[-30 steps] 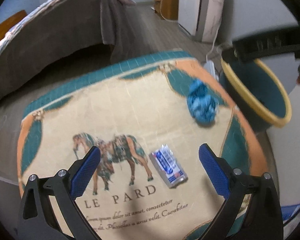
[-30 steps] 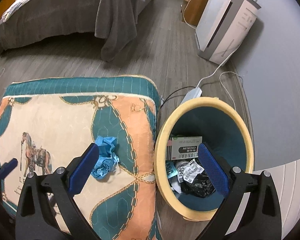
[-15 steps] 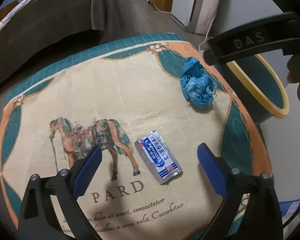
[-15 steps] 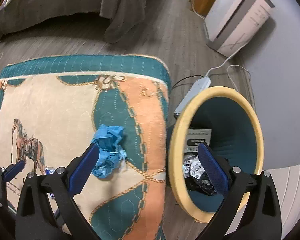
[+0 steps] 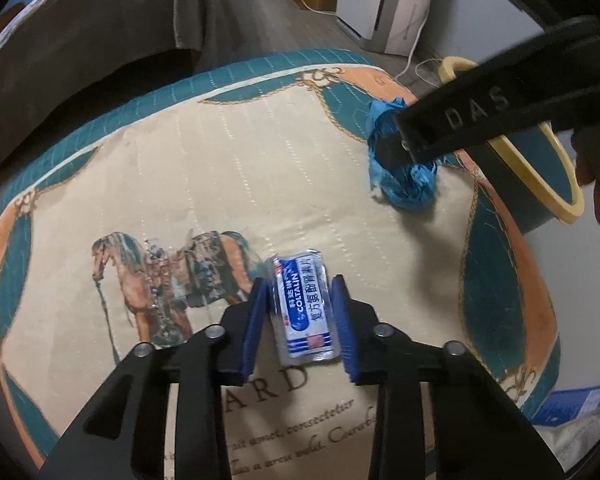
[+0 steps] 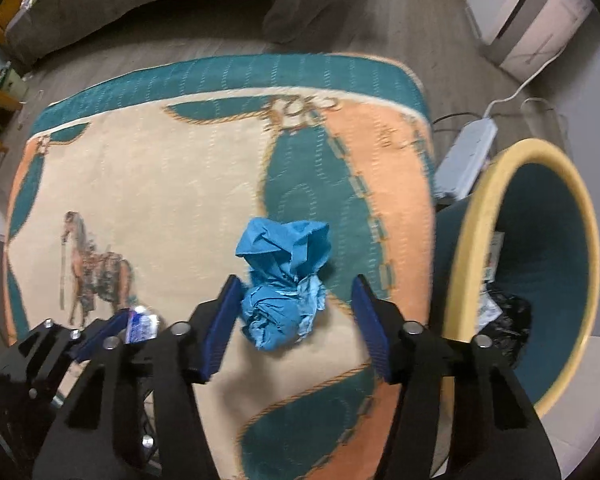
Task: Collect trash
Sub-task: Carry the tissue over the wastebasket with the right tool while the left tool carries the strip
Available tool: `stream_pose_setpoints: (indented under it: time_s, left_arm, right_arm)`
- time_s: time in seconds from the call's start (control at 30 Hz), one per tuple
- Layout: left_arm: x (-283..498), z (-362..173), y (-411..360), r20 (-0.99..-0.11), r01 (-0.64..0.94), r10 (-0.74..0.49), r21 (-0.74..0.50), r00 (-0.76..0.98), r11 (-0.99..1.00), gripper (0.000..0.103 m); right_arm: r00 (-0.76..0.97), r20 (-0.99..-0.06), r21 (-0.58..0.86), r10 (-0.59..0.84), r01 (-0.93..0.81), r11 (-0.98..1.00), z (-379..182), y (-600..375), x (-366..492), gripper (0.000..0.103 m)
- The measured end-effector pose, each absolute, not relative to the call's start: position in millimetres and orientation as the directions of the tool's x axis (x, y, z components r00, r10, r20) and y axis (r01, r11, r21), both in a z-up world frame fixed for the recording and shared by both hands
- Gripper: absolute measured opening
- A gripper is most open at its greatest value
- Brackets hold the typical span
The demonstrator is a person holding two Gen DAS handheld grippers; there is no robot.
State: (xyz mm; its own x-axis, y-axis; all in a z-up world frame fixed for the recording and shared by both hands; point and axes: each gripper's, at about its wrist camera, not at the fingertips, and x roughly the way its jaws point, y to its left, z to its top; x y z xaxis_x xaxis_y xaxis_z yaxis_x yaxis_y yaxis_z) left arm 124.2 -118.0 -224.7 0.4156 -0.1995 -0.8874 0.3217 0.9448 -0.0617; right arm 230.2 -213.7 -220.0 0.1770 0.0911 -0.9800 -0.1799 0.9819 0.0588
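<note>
Over on the left, the printed horse stands on the cream middle of the quilted cushion, at about nine o'clock from the left gripper. That left gripper points down at the cushion and its blue pads are closing around the silver-and-blue medicine wrapper, which lies flat on the fabric just above the printed lettering. The left pad is touching the wrapper's edge; the right pad sits just beside the other edge, and whether it presses yet is too close to call.

Moving right, the crumpled blue paper ball sits on the cushion near its teal and orange border, at roughly one o'clock from the wrapper. The right gripper is over it, jaws closing with the ball between them; the left pad is right at the paper, while a clear gap shows on the right side.

Further right, at three o'clock from the ball, the teal trash bin with its yellow rim stands on the floor just beside the cushion, with a black bag and papers already inside. A white power strip lies behind it at twelve o'clock.
</note>
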Motion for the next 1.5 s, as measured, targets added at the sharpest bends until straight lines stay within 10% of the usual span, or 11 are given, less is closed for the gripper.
stream_pose_setpoints:
  time_s: [1.5]
  left_arm:
    - [114, -125, -216, -0.727, 0.560, -0.346, 0.064, 0.594, 0.826, 0.033]
  right_arm:
    - [0.480, -0.872, 0.027, -0.093, 0.237, 0.971, -102, -428, 184, 0.035]
